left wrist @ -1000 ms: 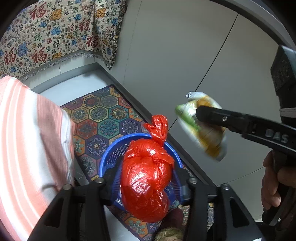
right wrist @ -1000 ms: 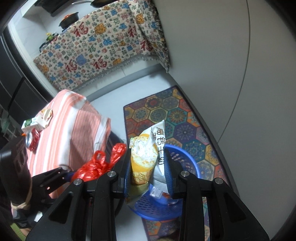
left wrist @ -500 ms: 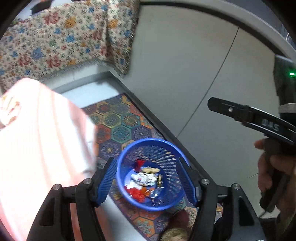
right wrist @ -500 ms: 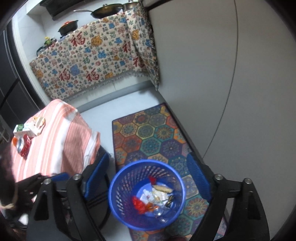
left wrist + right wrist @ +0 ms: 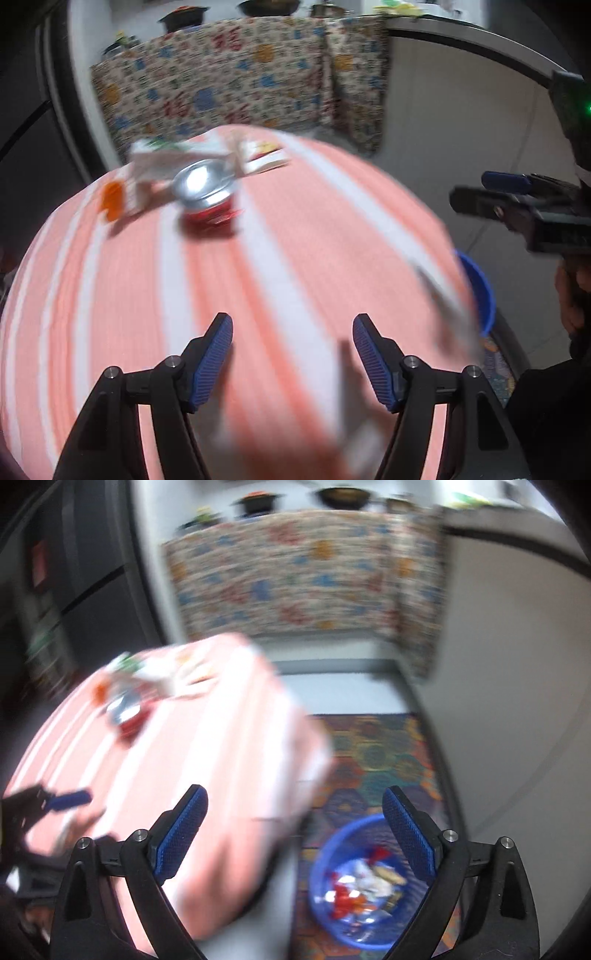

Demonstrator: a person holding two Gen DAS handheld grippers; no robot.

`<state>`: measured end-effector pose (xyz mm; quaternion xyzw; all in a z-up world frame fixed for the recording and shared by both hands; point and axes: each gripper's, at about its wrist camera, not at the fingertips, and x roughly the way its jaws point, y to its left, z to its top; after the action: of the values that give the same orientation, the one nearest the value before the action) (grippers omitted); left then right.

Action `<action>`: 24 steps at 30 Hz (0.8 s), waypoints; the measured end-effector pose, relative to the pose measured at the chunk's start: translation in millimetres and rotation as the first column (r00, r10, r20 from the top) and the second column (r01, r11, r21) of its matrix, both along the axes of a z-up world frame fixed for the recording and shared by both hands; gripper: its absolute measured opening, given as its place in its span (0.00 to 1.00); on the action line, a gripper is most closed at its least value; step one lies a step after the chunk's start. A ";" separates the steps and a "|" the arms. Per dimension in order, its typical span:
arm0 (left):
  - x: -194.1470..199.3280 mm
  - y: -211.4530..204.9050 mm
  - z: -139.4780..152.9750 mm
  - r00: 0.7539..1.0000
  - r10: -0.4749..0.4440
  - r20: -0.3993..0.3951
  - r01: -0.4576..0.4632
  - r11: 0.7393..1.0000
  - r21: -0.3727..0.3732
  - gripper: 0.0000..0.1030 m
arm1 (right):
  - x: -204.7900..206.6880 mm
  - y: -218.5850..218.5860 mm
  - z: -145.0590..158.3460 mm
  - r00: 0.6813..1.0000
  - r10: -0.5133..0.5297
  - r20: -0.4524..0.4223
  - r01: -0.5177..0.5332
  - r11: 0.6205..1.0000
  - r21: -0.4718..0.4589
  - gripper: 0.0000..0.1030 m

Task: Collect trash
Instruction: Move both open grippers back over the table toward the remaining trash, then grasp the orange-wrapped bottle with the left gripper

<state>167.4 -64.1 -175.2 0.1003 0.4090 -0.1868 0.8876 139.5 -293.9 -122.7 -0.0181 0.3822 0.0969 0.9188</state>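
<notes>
1. Views differ: left wrist cam looks over the pink-and-white striped tabletop (image 5: 280, 280), w/ only a sliver of the blue basket (image 5: 480, 291) past its right edge; right wrist cam sees down into the basket (image 5: 328, 853), on the floor just beside the tabletop (image 5: 207, 760).
2. Left tool (image 5: 292, 360): jaws spread, nothing between them; they've just been opening, above the striped cloth.
3. Right tool (image 5: 295, 834): jaws spread very wide, empty; also just been opening. Basket shows under its right finger.
4. Trash: red and white scraps (image 5: 354, 890) lie in the basket bottom. Still on the tabletop at the far side: a red can (image 5: 208, 201) w/ silver top, touching or just beside crumpled white wrappers (image 5: 155, 166); blur hides detail.
5. Room: patterned hexagon rug (image 5: 380, 753) under the basket, grey wall to the right, floral cloth (image 5: 236, 74) draped over a counter at the back w/ dark pots on top. Both pics motion-blurred.
</notes>
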 end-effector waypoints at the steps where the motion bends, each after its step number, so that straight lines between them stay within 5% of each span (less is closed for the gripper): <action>1: 3.5 15.1 -1.1 1.000 0.028 -0.005 -0.028 1.000 0.001 0.67 | 1.3 18.6 -4.0 0.999 0.051 -0.015 -0.052 0.999 -0.007 0.93; 5: 19.8 70.4 -2.7 0.991 0.134 -0.009 -0.135 0.991 -0.009 0.67 | 6.8 88.5 -23.8 0.977 0.205 -0.053 -0.208 0.977 -0.051 0.93; 11: 53.5 105.1 -11.7 0.980 0.195 -0.032 -0.195 0.981 0.012 0.67 | 14.8 145.9 -48.6 0.953 0.290 -0.084 -0.298 0.947 -0.118 0.93; 19: 102.0 114.4 -16.9 0.983 0.180 -0.034 -0.180 0.984 -0.012 0.84 | 27.9 164.7 -67.7 0.948 0.291 -0.128 -0.305 0.946 -0.113 0.95; 24: 145.6 107.3 -17.0 0.986 0.163 -0.037 -0.164 0.986 -0.018 0.84 | 30.7 164.4 -67.9 0.953 0.270 -0.140 -0.284 0.954 -0.095 0.98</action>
<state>313.0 43.2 -192.2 0.0537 0.4296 -0.1193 0.8935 170.1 -129.6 -190.6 -0.1178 0.4379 0.2039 0.8677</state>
